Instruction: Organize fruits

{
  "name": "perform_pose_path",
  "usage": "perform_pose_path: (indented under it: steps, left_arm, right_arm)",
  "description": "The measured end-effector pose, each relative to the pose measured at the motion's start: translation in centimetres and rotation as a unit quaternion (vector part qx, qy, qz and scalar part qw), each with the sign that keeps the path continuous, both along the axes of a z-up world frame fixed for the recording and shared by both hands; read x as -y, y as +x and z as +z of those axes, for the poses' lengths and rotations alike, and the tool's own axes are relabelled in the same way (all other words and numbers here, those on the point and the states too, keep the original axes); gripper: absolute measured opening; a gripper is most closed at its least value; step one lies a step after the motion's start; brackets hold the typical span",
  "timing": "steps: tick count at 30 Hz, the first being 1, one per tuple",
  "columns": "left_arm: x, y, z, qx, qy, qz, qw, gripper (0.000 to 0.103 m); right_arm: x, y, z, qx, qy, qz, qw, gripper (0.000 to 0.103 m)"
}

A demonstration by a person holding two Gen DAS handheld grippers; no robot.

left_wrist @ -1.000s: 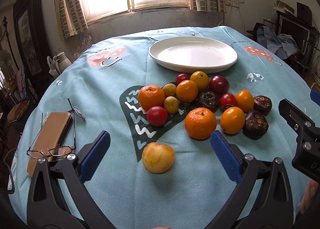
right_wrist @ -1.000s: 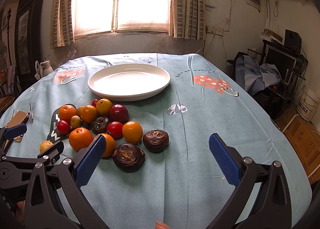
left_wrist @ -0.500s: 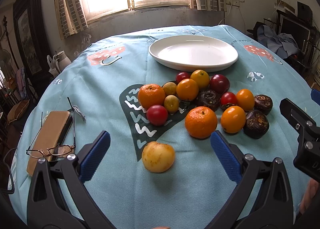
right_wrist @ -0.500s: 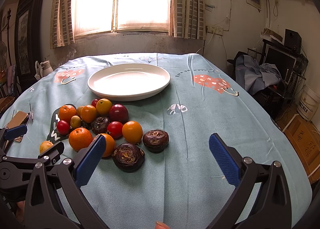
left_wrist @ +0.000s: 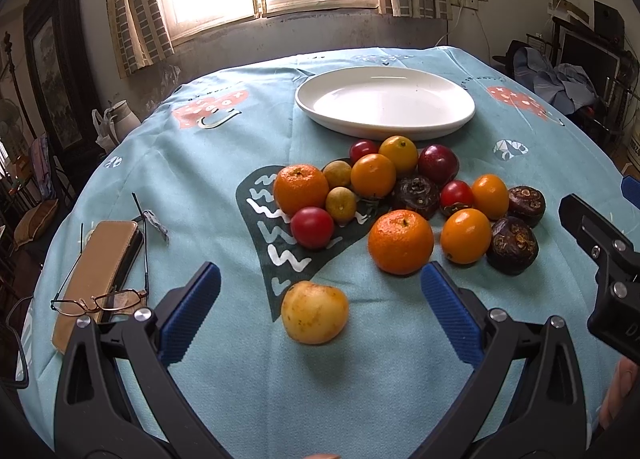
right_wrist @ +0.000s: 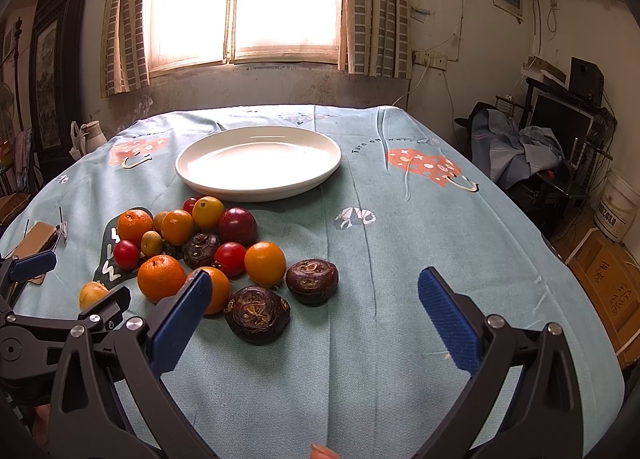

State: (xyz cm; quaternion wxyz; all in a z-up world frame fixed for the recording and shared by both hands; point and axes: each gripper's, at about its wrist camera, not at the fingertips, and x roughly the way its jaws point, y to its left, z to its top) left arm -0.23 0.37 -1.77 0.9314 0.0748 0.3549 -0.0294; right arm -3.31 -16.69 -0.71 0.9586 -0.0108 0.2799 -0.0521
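Note:
An empty white plate (left_wrist: 384, 103) sits at the far middle of the table; it also shows in the right wrist view (right_wrist: 258, 163). In front of it lies a cluster of oranges (left_wrist: 400, 241), red fruits (left_wrist: 312, 227) and dark round fruits (left_wrist: 512, 245). A yellow fruit (left_wrist: 314, 313) lies apart, nearest me. My left gripper (left_wrist: 320, 311) is open, its jaws either side of the yellow fruit, above the cloth. My right gripper (right_wrist: 312, 315) is open and empty, with a dark fruit (right_wrist: 258, 315) just inside its left pad.
A tan case (left_wrist: 96, 271) with glasses (left_wrist: 100, 299) on it lies at the table's left edge. A white jug (left_wrist: 120, 119) stands beyond the table at the far left. Clothes and electronics (right_wrist: 552, 147) are off to the right. The light blue tablecloth (right_wrist: 400, 259) covers the table.
The left gripper has edged slightly forward toward the yellow fruit. The right gripper has hardly moved.

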Motion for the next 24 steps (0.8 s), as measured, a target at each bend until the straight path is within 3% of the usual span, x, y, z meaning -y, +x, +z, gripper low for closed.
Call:
perform_pose_path:
  steps: [24]
  left_arm:
    - [0.20, -0.19, 0.18, -0.014, -0.010, -0.009, 0.9998, 0.101]
  right_arm:
    - [0.00, 0.16, -0.30, -0.009, 0.010, 0.012, 1.000, 0.102]
